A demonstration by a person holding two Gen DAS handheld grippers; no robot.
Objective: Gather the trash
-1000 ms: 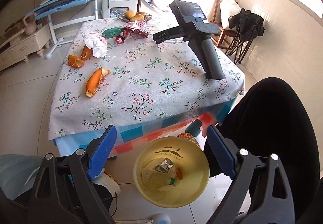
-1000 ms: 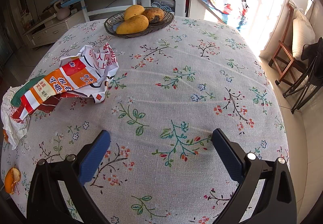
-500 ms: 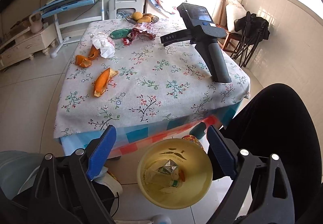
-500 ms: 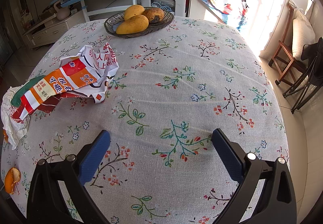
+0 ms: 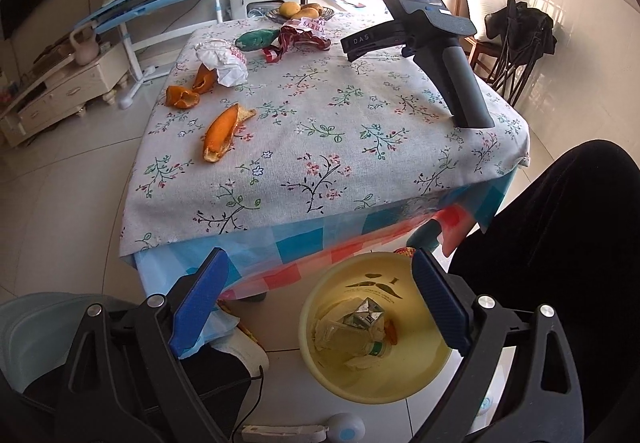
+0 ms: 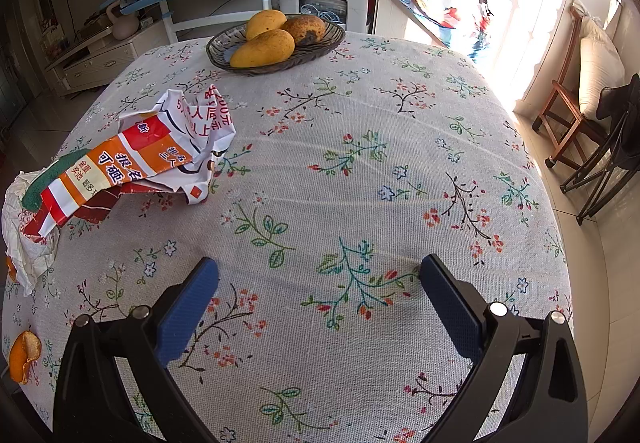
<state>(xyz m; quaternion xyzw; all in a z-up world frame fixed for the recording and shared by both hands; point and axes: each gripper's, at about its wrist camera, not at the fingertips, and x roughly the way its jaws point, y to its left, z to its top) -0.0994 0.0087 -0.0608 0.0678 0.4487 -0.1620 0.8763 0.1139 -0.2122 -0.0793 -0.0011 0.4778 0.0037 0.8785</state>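
floral tablecloth [image 6: 360, 171], bowl of mangoes [image 6: 276, 41], wooden chair [image 6: 568, 115]

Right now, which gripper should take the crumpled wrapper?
Right. The right gripper rests on the table, open and empty, with the wrapper just ahead to its left. The left gripper hangs over the bin, off the table.

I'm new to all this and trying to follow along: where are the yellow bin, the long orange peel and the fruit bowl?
yellow bin [image 5: 400, 389]: left wrist view, inner wall
long orange peel [image 5: 222, 133]: left wrist view, middle
fruit bowl [image 6: 328, 39]: right wrist view, right rim
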